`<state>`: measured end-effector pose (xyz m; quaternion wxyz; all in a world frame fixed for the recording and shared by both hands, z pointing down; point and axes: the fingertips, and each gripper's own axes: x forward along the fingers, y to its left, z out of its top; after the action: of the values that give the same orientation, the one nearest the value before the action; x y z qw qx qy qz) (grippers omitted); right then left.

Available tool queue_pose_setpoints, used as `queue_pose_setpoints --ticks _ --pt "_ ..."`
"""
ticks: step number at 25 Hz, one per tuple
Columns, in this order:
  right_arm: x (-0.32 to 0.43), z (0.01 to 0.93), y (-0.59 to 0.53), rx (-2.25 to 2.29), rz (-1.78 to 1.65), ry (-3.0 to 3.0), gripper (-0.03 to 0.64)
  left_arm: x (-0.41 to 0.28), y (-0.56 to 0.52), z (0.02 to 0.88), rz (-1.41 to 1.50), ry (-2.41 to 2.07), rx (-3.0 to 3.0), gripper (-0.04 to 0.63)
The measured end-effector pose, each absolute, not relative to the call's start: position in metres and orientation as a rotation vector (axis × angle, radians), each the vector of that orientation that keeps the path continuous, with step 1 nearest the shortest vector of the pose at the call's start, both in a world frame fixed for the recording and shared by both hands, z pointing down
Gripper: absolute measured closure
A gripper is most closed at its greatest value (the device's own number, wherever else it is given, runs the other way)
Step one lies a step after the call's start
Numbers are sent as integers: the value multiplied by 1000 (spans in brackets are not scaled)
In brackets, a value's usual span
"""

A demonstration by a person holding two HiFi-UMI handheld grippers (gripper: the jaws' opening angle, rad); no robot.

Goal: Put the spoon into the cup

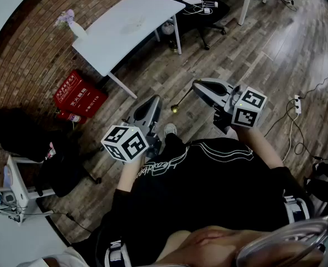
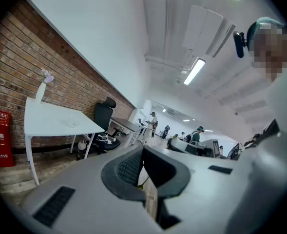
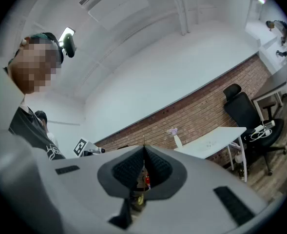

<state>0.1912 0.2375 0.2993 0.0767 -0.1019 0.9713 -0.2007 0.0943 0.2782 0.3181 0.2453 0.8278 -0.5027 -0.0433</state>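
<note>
My right gripper [image 1: 197,85] is shut on the thin handle of a spoon [image 1: 175,109], whose gold bowl hangs down to the left over the wooden floor. In the right gripper view the jaws [image 3: 143,152] meet around the spoon [image 3: 138,199], and the handle tip pokes out above them. My left gripper [image 1: 153,100] is held in front of the body, left of the spoon and apart from it. Its jaws [image 2: 143,152] are closed together with nothing between them. No cup shows in any view.
A white table [image 1: 131,21] with a small vase of flowers [image 1: 69,22] stands ahead against the brick wall. A red fire-extinguisher box [image 1: 77,96] sits on the floor at left, a black office chair [image 1: 205,7] beyond the table, and cables [image 1: 297,107] at right.
</note>
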Motion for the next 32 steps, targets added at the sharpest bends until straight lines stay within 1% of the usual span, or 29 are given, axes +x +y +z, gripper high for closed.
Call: queue_pose_setpoints --ticks 15,23,32 --pt "191 314 228 -353 -636 2898 617 100 265 334 -88 -1320 2243 592" --pt "172 323 205 -394 -684 2892 618 80 242 340 -82 -1295 2234 591" --pt "151 341 152 -505 -758 2861 617 50 185 357 -62 -1219 2212 592"
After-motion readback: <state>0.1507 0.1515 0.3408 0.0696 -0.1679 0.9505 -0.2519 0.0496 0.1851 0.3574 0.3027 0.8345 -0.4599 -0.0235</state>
